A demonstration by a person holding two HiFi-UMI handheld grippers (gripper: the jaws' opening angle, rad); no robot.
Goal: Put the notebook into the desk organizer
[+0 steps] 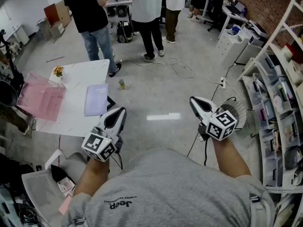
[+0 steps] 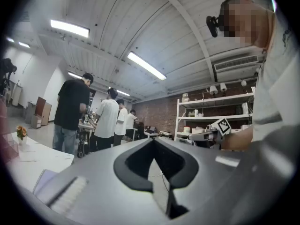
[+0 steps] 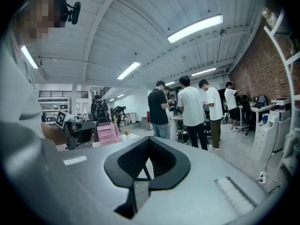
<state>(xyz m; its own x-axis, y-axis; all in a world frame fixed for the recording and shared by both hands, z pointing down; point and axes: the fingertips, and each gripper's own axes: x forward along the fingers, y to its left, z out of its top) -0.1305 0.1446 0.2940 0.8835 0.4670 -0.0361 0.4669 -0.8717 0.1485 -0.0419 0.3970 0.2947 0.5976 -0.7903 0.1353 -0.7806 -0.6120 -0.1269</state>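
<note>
A lavender notebook (image 1: 96, 100) lies flat on the white table (image 1: 87, 70) at the left, next to a pink see-through desk organizer (image 1: 40, 100). My left gripper (image 1: 120, 112) is shut and holds nothing; it hovers just right of the table's near corner, close to the notebook. My right gripper (image 1: 194, 101) is shut and empty too, out over the bare floor. In the left gripper view the jaws (image 2: 152, 141) are closed, with the notebook (image 2: 45, 178) low at the left. The right gripper view shows closed jaws (image 3: 149, 140) and the organizer (image 3: 108, 132) beyond them.
A small flower pot (image 1: 58, 72) stands at the table's far corner. A little can (image 1: 122, 83) and loose cables (image 1: 177, 67) lie on the floor. Several people (image 1: 144, 13) stand at the back. Shelving (image 1: 279, 103) lines the right side, and a chair (image 1: 47, 183) is at lower left.
</note>
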